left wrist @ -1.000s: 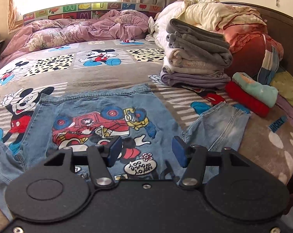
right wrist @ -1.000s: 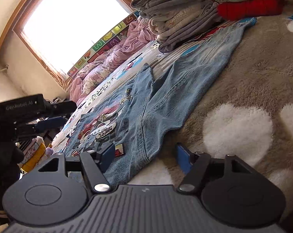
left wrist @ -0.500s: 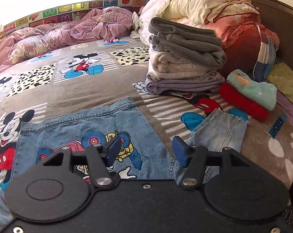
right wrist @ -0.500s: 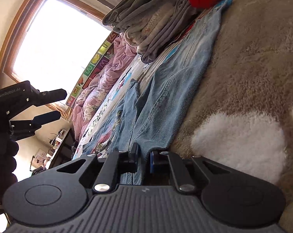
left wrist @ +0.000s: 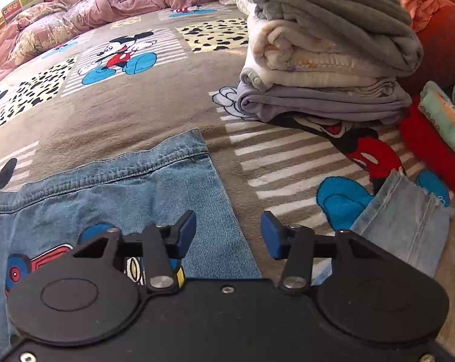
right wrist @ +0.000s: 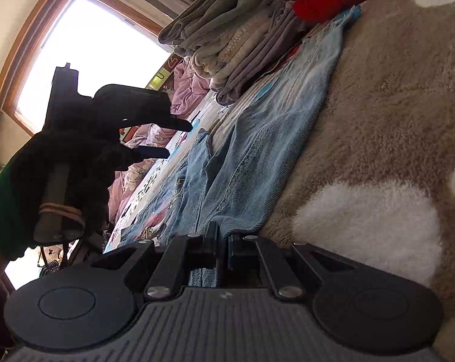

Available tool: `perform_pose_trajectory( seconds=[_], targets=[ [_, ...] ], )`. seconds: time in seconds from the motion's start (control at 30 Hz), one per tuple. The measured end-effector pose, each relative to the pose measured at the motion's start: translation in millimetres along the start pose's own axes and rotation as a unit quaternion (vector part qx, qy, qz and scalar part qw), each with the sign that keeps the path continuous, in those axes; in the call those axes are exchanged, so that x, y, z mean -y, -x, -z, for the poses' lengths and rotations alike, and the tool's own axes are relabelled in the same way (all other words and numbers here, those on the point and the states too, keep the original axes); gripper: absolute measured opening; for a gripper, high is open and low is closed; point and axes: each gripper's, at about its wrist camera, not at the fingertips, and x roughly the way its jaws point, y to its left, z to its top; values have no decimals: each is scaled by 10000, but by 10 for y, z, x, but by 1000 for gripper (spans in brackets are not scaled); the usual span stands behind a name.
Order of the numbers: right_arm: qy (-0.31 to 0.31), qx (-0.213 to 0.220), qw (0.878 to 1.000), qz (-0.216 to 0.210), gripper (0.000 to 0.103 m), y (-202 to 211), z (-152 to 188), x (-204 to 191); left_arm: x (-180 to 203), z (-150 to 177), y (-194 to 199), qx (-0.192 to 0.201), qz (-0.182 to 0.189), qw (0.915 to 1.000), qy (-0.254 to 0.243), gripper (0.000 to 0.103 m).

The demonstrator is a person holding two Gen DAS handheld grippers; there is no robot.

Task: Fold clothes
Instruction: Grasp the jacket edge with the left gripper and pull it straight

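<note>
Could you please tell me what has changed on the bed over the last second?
The right gripper closed onto the denim jacket's near edge. The left gripper, jaws narrowing with nothing between them, swept right toward the jacket's sleeve. The folded stack stayed put.

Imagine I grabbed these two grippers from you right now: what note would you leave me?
Right gripper: shut on the near edge of the denim jacket, having just closed on it.
Left gripper: open and holding nothing, jaws just narrowed a little, above the jacket's far corner.
Jacket: spread flat on the bed, print side up, one sleeve stretched toward the folded pile.
Done: earlier clothes stacked; one edge gripped.
Left: probably grip with the left, fold the jacket, add it to the pile.
</note>
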Motion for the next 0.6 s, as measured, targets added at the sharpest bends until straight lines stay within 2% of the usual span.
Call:
perform_pose_trajectory(
  seconds=[0.1,0.27,0.33,0.37,0.4,0.47,0.6],
  targets=[
    [163,-10,9999,39,5,0,-15,-30,56,-72,-247,-206,-235,9995,-70,38],
    [476,-4,9988,149,5,-14,-20,-89,142,-108,-409,-337,-463,9978,-345,35],
    [536,20,9984,164,6,-9,-25,-106,203,-108,-424,-350,-604,9956,-623,26],
    [563,35,9983,170,7,-5,-27,-116,227,-108,-428,-356,-659,9944,-750,12],
    [597,56,9980,175,7,-7,-32,-128,221,-106,-413,-359,-646,9939,-816,6],
    [732,119,9971,175,7,8,-36,-167,166,-103,-369,-333,-573,9940,-875,3],
    [1185,271,9925,100,8,90,3,-295,-80,-144,-161,-79,-112,9985,-531,2]
  ],
)
